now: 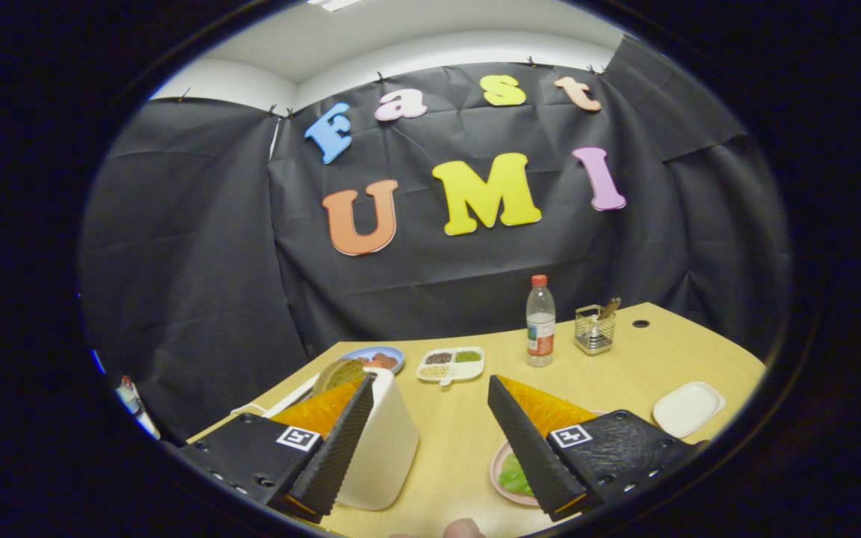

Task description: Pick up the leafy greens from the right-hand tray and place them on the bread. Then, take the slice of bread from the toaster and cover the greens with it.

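Note:
My gripper [430, 382] is open above the table, with nothing between its fingers. A white toaster [382, 456] stands just behind the left finger, and a slice of bread [337, 373] sticks out of its top. Leafy greens [514, 474] lie on a pink plate [498, 471] beside the right finger, which hides most of the plate. I cannot tell what lies beneath the greens. An empty white tray [688, 407] sits to the right, beyond the right finger.
On the wooden table [625, 373] beyond the fingers are a blue plate with food [380, 358], a divided dish of seeds [451, 364], a plastic bottle [540, 321] and a wire basket [595, 330]. The black booth wall closes the back.

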A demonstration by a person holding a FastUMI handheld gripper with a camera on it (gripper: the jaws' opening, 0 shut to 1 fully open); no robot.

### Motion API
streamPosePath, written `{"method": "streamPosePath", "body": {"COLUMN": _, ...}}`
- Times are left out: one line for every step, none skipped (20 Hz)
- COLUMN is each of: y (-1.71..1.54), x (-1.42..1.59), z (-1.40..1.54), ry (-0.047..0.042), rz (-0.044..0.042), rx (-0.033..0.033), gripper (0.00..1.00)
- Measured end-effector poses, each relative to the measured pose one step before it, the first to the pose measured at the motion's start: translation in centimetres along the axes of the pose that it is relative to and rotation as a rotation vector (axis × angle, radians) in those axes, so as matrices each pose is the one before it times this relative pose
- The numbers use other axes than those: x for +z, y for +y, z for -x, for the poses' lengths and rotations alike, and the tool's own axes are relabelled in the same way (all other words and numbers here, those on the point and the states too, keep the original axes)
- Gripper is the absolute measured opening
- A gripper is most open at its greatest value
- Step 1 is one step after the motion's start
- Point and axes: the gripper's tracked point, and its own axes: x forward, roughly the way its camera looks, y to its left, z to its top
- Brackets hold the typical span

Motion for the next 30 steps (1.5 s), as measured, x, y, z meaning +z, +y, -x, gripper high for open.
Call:
{"method": "streamPosePath", "body": {"y": 1.556, "x": -0.641, "z": -0.427, "ry": 0.02349, "rz": -0.00263, "rx": 0.01356, "gripper": 0.95}}
{"method": "streamPosePath", "body": {"y": 1.447, "x": -0.358, "z": -0.386, "ry": 0.01657, "rz": 0.00103, "rx": 0.01373, "gripper": 0.94}}
{"method": "streamPosePath", "body": {"y": 1.182, "x": -0.109, "z": -0.337, "ry": 0.00796, "rz": 0.00965, "rx": 0.00561, "gripper": 0.93}}
{"method": "streamPosePath", "body": {"y": 0.772, "x": -0.123, "z": -0.456, "ry": 0.00339, "rz": 0.01596, "rx": -0.00494, "gripper": 0.92}}
{"method": "streamPosePath", "body": {"y": 0.676, "x": -0.398, "z": -0.576, "ry": 0.00839, "rz": 0.01653, "rx": -0.01009, "gripper": 0.92}}
{"method": "streamPosePath", "body": {"y": 0.413, "x": -0.310, "z": -0.593, "ry": 0.01314, "rz": 0.01702, "rx": -0.01555, "gripper": 0.92}}
{"method": "streamPosePath", "body": {"y": 0.129, "x": -0.298, "z": -0.574, "ry": 0.01159, "rz": 0.01212, "rx": -0.01641, "gripper": 0.91}}
{"method": "streamPosePath", "body": {"y": 0.288, "x": -0.152, "z": -0.593, "ry": 0.01018, "rz": 0.00676, "rx": -0.01180, "gripper": 0.85}}
{"method": "streamPosePath", "body": {"y": 0.149, "x": -0.127, "z": -0.529, "ry": 0.00805, "rz": 0.00824, "rx": -0.01226, "gripper": 0.80}}
{"method": "streamPosePath", "body": {"y": 0.078, "x": 0.015, "z": -0.436, "ry": 0.00936, "rz": 0.00329, "rx": -0.01443, "gripper": 0.75}}
{"method": "streamPosePath", "body": {"y": 0.172, "x": -0.246, "z": -0.490, "ry": 0.01472, "rz": -0.00360, "rx": -0.00652, "gripper": 0.69}}
{"method": "streamPosePath", "body": {"y": 0.147, "x": -0.219, "z": -0.489, "ry": 0.02024, "rz": -0.01333, "rx": -0.00109, "gripper": 0.64}}
{"method": "streamPosePath", "body": {"y": 0.173, "x": -0.381, "z": -0.343, "ry": 0.02161, "rz": -0.01603, "rx": -0.00025, "gripper": 0.59}}
{"method": "streamPosePath", "body": {"y": 0.080, "x": -0.211, "z": -0.409, "ry": 0.01284, "rz": -0.00876, "rx": -0.00221, "gripper": 0.53}}
{"method": "streamPosePath", "body": {"y": -0.151, "x": -0.041, "z": 0.082, "ry": 0.00823, "rz": 0.00088, "rx": -0.01096, "gripper": 0.48}}
{"method": "streamPosePath", "body": {"y": -0.102, "x": 0.047, "z": -0.327, "ry": 0.00347, "rz": -0.00097, "rx": -0.00853, "gripper": 0.44}}
{"method": "streamPosePath", "body": {"y": -0.088, "x": -0.100, "z": -0.214, "ry": 0.00744, "rz": -0.00589, "rx": -0.00696, "gripper": 0.36}}
{"method": "streamPosePath", "body": {"y": 0.015, "x": 0.031, "z": -0.205, "ry": 0.00745, "rz": -0.00939, "rx": -0.00382, "gripper": 0.28}}
{"method": "streamPosePath", "body": {"y": 0.102, "x": 0.076, "z": -0.089, "ry": 0.00350, "rz": -0.00034, "rx": -0.00310, "gripper": 0.20}}
{"method": "streamPosePath", "body": {"y": 0.009, "x": 0.100, "z": -0.014, "ry": -0.00460, "rz": -0.00109, "rx": 0.00171, "gripper": 0.20}}
{"method": "streamPosePath", "body": {"y": 0.104, "x": 0.184, "z": 0.074, "ry": 0.00024, "rz": -0.00427, "rx": 0.00203, "gripper": 0.12}}
{"method": "streamPosePath", "body": {"y": 0.078, "x": 0.321, "z": 0.287, "ry": -0.00690, "rz": -0.00519, "rx": 0.00572, "gripper": 0.12}}
{"method": "streamPosePath", "body": {"y": -0.012, "x": 0.551, "z": 0.261, "ry": -0.01781, "rz": -0.01397, "rx": 0.00288, "gripper": 0.12}}
{"method": "streamPosePath", "body": {"y": -0.026, "x": 0.753, "z": 0.336, "ry": -0.01688, "rz": -0.01282, "rx": 0.00509, "gripper": 0.12}}
{"method": "streamPosePath", "body": {"y": 0.138, "x": 0.696, "z": 0.241, "ry": -0.01494, "rz": -0.01162, "rx": 0.01045, "gripper": 0.12}}
{"method": "streamPosePath", "body": {"y": 0.095, "x": 0.803, "z": 0.411, "ry": -0.01121, "rz": -0.00988, "rx": 0.01052, "gripper": 0.12}}
{"method": "streamPosePath", "body": {"y": 0.077, "x": 0.652, "z": 0.330, "ry": -0.00903, "rz": -0.00732, "rx": 0.01090, "gripper": 0.12}}
{"method": "streamPosePath", "body": {"y": -0.026, "x": 0.706, "z": 0.363, "ry": -0.00877, "rz": -0.00976, "rx": 0.00880, "gripper": 0.12}}
{"method": "streamPosePath", "body": {"y": 0.072, "x": 0.547, "z": 0.445, "ry": -0.00852, "rz": -0.01312, "rx": 0.01104, "gripper": 0.12}}
{"method": "streamPosePath", "body": {"y": -0.011, "x": 0.769, "z": 0.433, "ry": -0.01032, "rz": -0.00990, "rx": 0.00882, "gripper": 0.12}}
